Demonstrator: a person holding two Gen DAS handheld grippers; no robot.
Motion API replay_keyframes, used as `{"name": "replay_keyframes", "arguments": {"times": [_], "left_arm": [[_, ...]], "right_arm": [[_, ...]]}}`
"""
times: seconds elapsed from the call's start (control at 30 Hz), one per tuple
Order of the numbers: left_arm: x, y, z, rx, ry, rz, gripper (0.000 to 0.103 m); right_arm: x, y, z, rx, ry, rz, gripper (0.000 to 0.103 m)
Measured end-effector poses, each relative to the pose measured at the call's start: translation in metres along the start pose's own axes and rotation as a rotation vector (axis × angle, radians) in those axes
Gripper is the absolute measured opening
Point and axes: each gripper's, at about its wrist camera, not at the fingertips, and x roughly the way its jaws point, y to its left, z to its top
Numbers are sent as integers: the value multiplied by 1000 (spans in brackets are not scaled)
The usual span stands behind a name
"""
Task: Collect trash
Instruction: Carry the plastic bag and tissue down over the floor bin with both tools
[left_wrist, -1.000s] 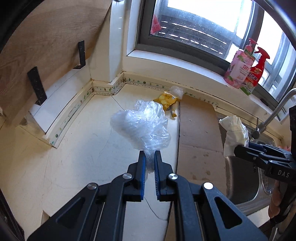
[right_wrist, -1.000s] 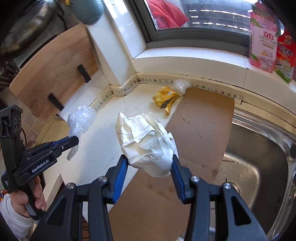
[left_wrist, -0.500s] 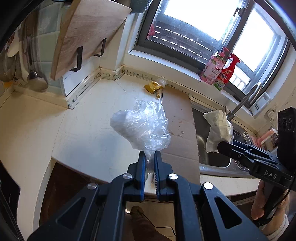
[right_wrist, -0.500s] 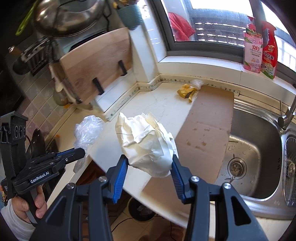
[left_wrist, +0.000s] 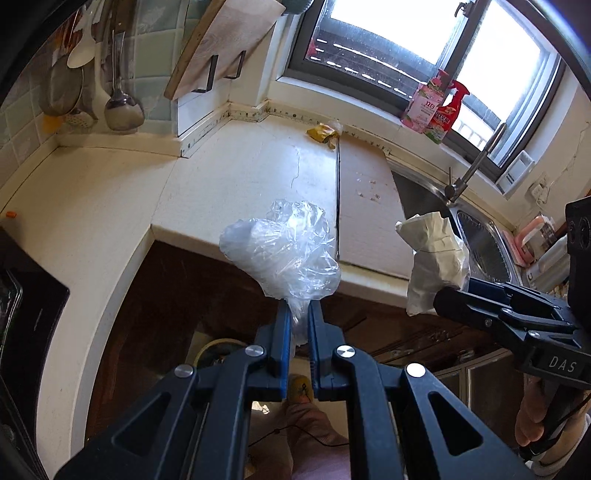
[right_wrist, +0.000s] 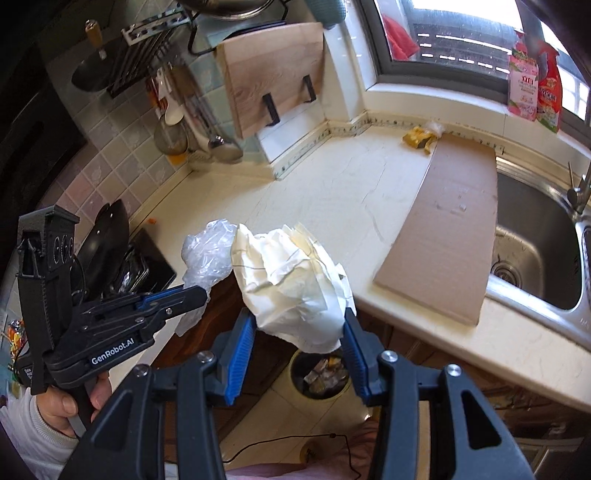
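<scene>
My left gripper (left_wrist: 295, 314) is shut on a crumpled clear plastic bag (left_wrist: 284, 254) and holds it in the air off the counter's front edge. My right gripper (right_wrist: 299, 325) is shut on a wad of crumpled white paper (right_wrist: 291, 280), above a round trash bin (right_wrist: 319, 373) on the floor. The bin's rim also shows in the left wrist view (left_wrist: 218, 349). The right gripper with its paper (left_wrist: 436, 258) shows to the right in the left wrist view. A yellow wrapper (right_wrist: 419, 138) lies at the back of the counter by the window.
A cardboard sheet (right_wrist: 447, 229) lies on the cream counter (right_wrist: 332, 195) beside the steel sink (right_wrist: 532, 236). A wooden cutting board (right_wrist: 269, 74) and hanging utensils are on the wall. A stove with a pan (right_wrist: 107, 243) is at left. Bottles (right_wrist: 532, 88) stand on the sill.
Both grippers have pulled back from the counter and risen, each still holding its trash. The floor, cabinet fronts and the trash bin have come into view below them.
</scene>
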Motion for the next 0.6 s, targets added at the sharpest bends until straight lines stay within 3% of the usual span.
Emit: {"name": "replay_keyframes", "arguments": {"times": [0.27,0.6], "left_arm": [[28,25,-50,-8,96,12,6],[99,56,-98,-83,249,38,7]], "right_arm": [[49,15,-46,27,138,14,46],[133,-7,-85,72,269,36,46]]}}
